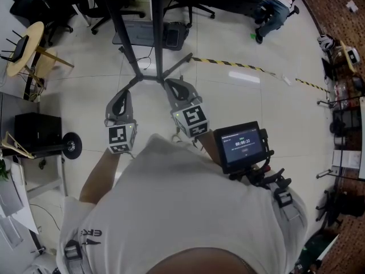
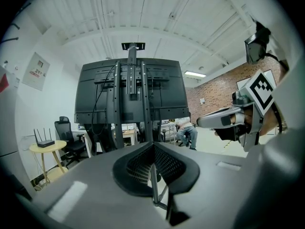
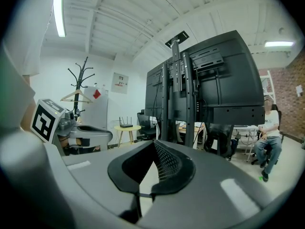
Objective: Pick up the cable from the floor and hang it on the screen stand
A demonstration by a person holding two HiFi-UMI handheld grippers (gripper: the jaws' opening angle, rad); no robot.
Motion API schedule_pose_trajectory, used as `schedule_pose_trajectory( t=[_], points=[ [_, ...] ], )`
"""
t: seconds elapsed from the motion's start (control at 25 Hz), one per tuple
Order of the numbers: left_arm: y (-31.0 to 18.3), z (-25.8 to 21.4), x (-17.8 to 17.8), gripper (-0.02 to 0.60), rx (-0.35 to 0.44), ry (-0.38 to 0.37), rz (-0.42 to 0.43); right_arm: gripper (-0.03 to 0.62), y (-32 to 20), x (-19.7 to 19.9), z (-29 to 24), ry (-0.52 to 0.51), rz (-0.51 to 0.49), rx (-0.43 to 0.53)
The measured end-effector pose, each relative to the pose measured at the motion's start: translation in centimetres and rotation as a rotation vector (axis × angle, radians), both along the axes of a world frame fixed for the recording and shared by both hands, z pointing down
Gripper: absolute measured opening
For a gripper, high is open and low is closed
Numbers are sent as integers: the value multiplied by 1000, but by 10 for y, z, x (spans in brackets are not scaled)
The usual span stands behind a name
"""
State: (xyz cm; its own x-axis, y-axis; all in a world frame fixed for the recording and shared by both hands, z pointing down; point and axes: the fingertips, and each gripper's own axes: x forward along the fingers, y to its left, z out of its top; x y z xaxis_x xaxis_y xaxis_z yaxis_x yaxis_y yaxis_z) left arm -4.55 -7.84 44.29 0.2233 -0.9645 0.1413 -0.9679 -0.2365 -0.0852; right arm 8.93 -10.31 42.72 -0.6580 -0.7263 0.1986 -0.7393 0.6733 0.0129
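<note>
Screen stand (image 1: 157, 67) before left gripper (image 1: 125, 93) and right gripper (image 1: 171, 85)

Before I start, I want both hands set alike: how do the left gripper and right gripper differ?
The left gripper points straight ahead at the screen stand; the right gripper angles inward toward it. The right gripper sits slightly further forward than the left gripper. A small display rides behind the right gripper; the forearm behind the left gripper is bare. Both have fingers shut and empty.

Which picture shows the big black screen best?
The left gripper view: the screen faces the camera squarely, its whole back visible. The right gripper view shows it slanted. The head view shows mainly the stand's legs from above.
</note>
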Motion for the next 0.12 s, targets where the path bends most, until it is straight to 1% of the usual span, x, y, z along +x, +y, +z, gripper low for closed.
schedule_pose_trajectory(
  t=[0.12],
  points=[
    [-1, -10, 3, 3, 23, -11, 7, 12, 0, 0, -1, -1, 1, -5]
  ],
)
